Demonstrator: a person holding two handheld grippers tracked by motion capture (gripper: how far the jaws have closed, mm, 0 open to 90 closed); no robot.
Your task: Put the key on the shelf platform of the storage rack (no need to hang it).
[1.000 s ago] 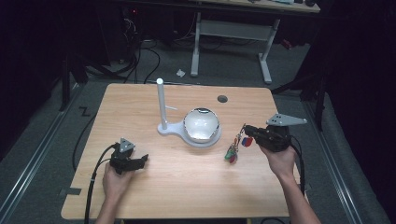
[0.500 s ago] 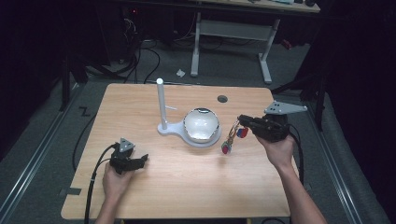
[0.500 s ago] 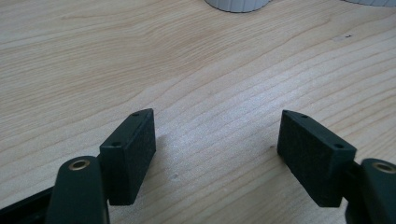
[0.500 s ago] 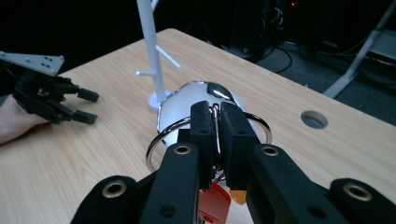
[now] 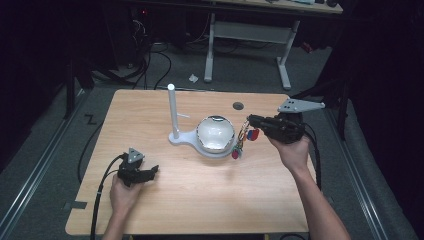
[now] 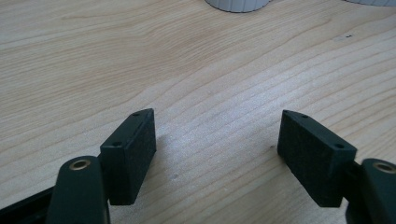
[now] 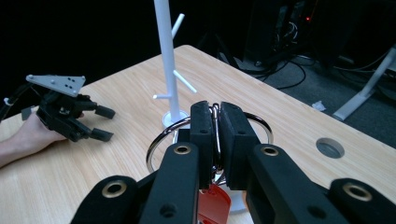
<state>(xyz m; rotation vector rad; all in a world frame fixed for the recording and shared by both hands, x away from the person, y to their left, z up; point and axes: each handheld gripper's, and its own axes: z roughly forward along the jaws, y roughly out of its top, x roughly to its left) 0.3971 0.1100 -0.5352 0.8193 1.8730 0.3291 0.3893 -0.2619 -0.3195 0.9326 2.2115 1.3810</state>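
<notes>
Keyring (image 7: 212, 135) clamped in right tongs (image 7: 215, 123) has risen toward stand (image 5: 172, 112); left tongs (image 6: 217, 140) wide.

- Worktop (image 5: 200, 200): pale wood with wavy grain.
- Stand (image 5: 173, 112): white pole and pegs, white base.
- Ring (image 7: 161, 137): shiny silver metal.
- Tags (image 5: 252, 134): red and blue.
- Right tool (image 7: 215, 123): black, brass-coloured screws.
- Left tool (image 6: 217, 151): black, with a grey plate.
</notes>
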